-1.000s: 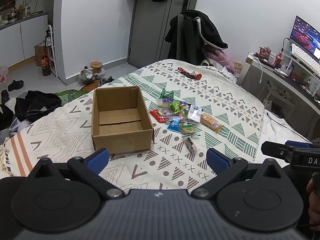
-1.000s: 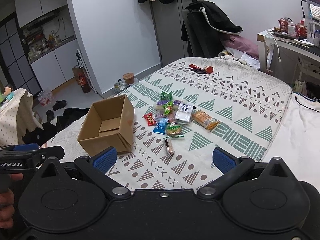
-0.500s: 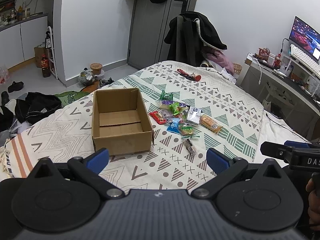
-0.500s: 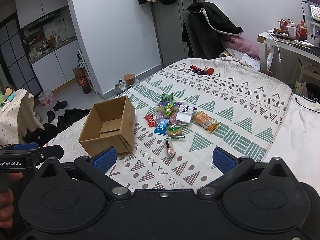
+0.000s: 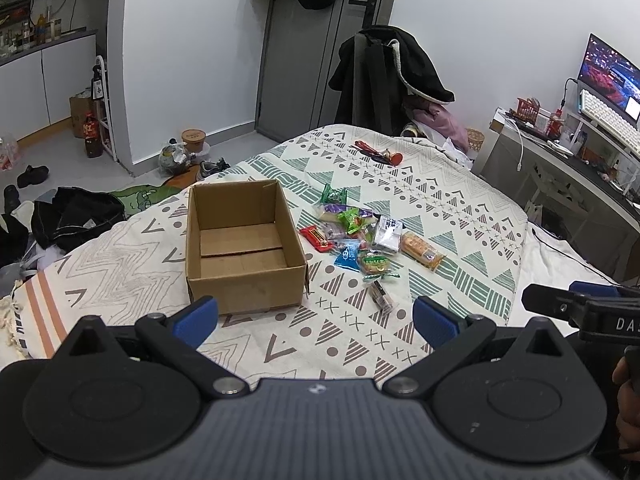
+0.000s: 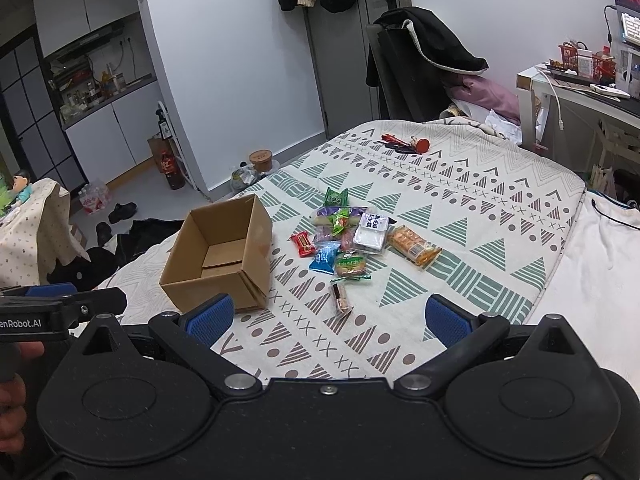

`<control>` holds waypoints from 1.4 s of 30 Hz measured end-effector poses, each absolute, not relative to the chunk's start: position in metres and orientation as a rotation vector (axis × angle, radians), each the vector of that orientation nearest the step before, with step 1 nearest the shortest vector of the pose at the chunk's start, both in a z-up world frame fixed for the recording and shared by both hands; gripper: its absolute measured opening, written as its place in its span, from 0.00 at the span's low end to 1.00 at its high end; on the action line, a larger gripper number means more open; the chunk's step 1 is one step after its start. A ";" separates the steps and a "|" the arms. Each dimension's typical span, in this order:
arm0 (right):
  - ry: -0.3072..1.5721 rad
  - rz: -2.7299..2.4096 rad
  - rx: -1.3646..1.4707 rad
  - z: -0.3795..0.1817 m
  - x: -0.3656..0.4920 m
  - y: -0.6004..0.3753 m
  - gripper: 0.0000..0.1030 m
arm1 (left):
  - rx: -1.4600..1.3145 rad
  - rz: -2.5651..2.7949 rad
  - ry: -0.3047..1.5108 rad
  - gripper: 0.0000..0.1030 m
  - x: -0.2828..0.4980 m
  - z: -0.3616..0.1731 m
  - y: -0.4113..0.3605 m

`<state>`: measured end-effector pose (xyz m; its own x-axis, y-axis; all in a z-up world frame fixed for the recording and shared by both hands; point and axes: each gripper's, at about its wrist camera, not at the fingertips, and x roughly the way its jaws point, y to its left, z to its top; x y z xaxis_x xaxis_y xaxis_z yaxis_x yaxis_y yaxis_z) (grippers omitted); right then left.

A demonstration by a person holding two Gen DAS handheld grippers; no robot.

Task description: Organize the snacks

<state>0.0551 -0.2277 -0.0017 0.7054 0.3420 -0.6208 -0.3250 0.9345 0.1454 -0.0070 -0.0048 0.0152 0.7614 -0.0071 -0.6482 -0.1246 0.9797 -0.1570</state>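
The bed (image 5: 460,200) with the patterned cover carries everything. On it stands the open box (image 5: 240,248), upright and empty. Just to the right of the box lie the snacks (image 5: 360,236) in a loose heap, some touching each other; one small bar (image 6: 341,298) lies apart, nearer to you. You hold your left gripper (image 5: 316,320) and right gripper (image 6: 328,316) above the near edge, both wide open and holding nothing.

Even, bright indoor light fills both views, shadows soft. The monitor (image 5: 610,70) glows at the right edge. Fisheye bending curves walls; focus is sharp throughout.
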 end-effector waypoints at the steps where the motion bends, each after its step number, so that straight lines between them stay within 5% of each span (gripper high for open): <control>1: 0.696 0.371 0.026 -0.002 0.055 -0.228 1.00 | -0.195 0.065 0.702 1.00 -0.007 0.016 -0.004; 42: 0.822 0.306 0.238 -0.056 0.153 -0.271 1.00 | -0.245 -0.026 0.758 0.99 0.092 -0.029 -0.038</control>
<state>0.1530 -0.2709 -0.0559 0.6409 0.3572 -0.6794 -0.1746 0.9298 0.3241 0.0917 -0.0375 -0.0292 0.7274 -0.1108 -0.6773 -0.0649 0.9713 -0.2287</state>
